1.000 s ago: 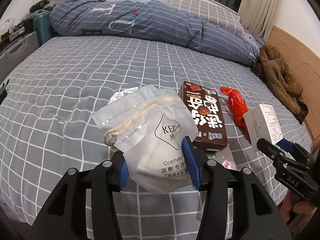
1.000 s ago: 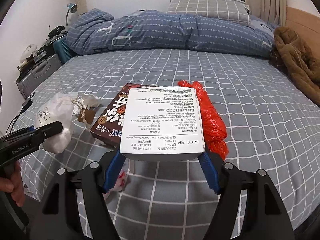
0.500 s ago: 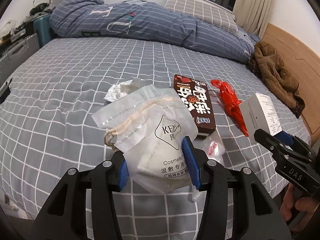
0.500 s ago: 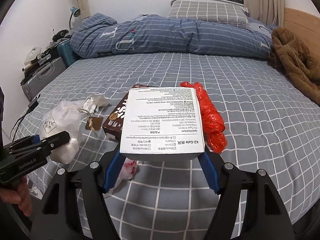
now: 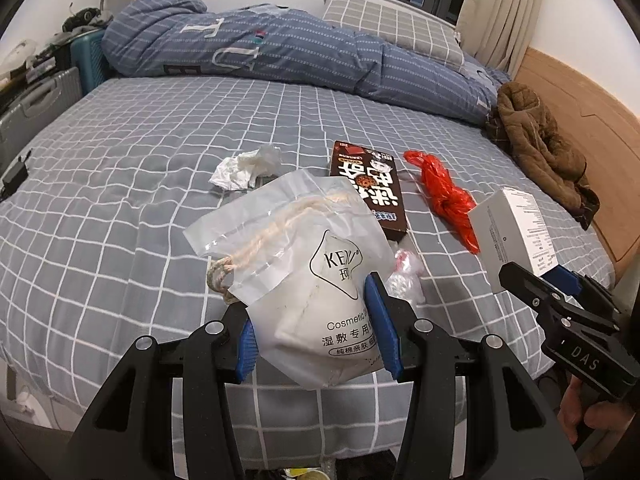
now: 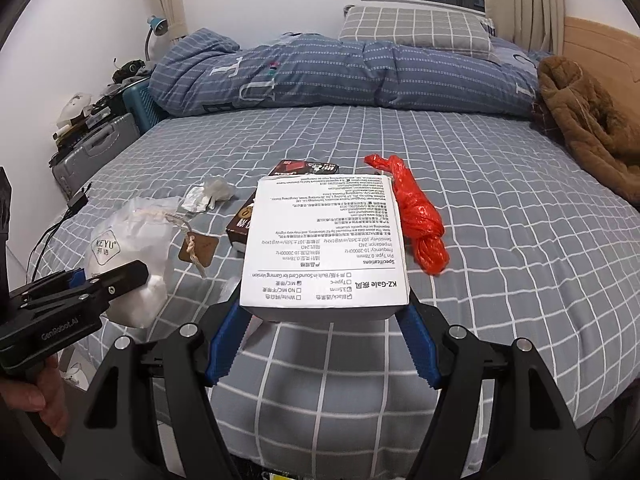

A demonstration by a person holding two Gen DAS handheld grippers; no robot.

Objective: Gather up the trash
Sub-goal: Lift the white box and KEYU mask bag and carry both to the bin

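Note:
My left gripper (image 5: pixel 316 328) is shut on a white plastic cosmetic pouch (image 5: pixel 312 276) with a rope drawstring, held above the bed's near edge. My right gripper (image 6: pixel 324 344) is shut on a white printed box (image 6: pixel 326 244); the box also shows in the left wrist view (image 5: pixel 516 232). On the grey checked bed (image 5: pixel 120 200) lie a crumpled white tissue (image 5: pixel 248 168), a brown cookie box (image 5: pixel 372 188), a red plastic bag (image 5: pixel 444 196) and a small clear wrapper (image 5: pixel 404 276).
A folded blue striped duvet (image 5: pixel 280 48) and a checked pillow (image 5: pixel 392 24) lie at the back. A brown coat (image 5: pixel 540 140) sits at the right by the wooden headboard (image 5: pixel 592 128). Suitcases (image 6: pixel 92 148) and clutter stand left of the bed.
Both grippers have pulled back from the bed with their loads, so the bed items look farther away. The tissue and the clear wrapper have come into view.

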